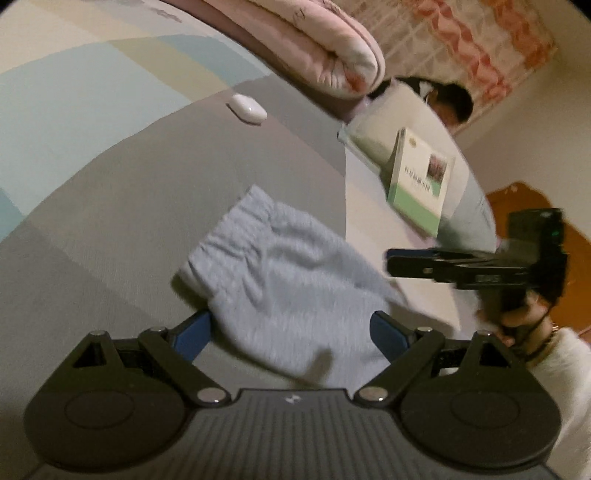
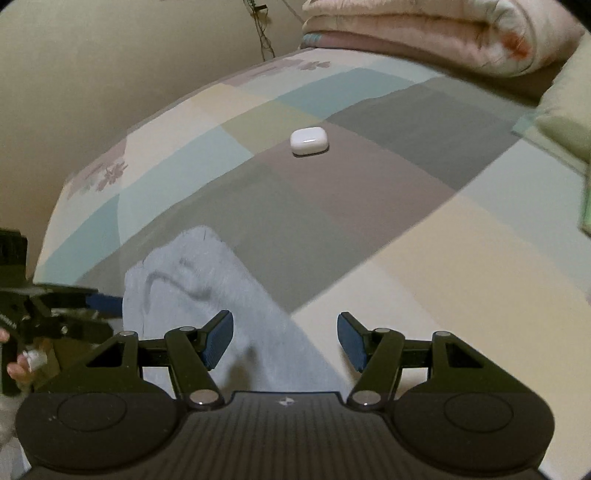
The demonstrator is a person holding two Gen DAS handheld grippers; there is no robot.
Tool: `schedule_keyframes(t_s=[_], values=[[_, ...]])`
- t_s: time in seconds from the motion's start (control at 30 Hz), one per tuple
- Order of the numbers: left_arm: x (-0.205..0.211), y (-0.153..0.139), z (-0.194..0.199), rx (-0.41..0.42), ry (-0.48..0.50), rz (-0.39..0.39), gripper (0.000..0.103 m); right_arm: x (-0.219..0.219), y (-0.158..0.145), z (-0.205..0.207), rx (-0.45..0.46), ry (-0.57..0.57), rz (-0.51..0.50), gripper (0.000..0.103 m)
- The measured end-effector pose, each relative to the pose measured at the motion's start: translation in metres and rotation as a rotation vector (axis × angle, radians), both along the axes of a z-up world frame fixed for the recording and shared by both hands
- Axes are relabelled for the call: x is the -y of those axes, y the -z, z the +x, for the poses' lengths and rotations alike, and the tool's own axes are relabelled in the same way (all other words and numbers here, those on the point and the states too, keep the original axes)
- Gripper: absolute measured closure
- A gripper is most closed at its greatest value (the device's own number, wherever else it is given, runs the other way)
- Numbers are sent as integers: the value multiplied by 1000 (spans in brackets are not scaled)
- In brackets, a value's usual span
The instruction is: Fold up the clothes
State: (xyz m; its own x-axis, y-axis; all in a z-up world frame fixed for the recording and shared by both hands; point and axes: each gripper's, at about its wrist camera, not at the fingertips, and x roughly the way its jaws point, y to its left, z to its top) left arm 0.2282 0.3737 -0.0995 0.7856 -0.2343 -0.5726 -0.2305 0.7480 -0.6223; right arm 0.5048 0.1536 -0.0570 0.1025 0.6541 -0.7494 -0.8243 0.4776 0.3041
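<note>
A light blue-grey garment (image 1: 280,266) with a gathered waistband lies crumpled on the patchwork bed sheet (image 1: 110,192). My left gripper (image 1: 291,326) is open wide, and the garment's near end fills the gap between its blue pads. The right wrist view shows the same garment (image 2: 207,280) at lower left. My right gripper (image 2: 285,332) is open over its right edge: one finger above the cloth, the other above bare sheet (image 2: 424,258). Each gripper appears side-on in the other's view: the right gripper (image 1: 391,262) and the left gripper (image 2: 107,302).
A white earbud case (image 2: 309,140) sits mid-bed beyond the garment. A folded pink quilt (image 2: 424,33) lies at the head, beside a pale green pillow (image 2: 565,118). A green-and-white box (image 1: 421,181) stands near the bed's right edge. A wall (image 2: 74,92) borders the left side.
</note>
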Motion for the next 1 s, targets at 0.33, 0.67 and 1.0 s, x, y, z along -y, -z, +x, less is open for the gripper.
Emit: schedule_keyframes(t_s=[0.33,0.67,1.0], values=[[-9,5,0,10,-76,26,44,-46,20,-21,100,-63,-63,36],[-2,-7,2,-10,-87,178,80,-43,23,-66,216,-130,-90,63],[12,-41,21,-18,-21,401,97,-34,-5,-46,326,-11,-27,96]])
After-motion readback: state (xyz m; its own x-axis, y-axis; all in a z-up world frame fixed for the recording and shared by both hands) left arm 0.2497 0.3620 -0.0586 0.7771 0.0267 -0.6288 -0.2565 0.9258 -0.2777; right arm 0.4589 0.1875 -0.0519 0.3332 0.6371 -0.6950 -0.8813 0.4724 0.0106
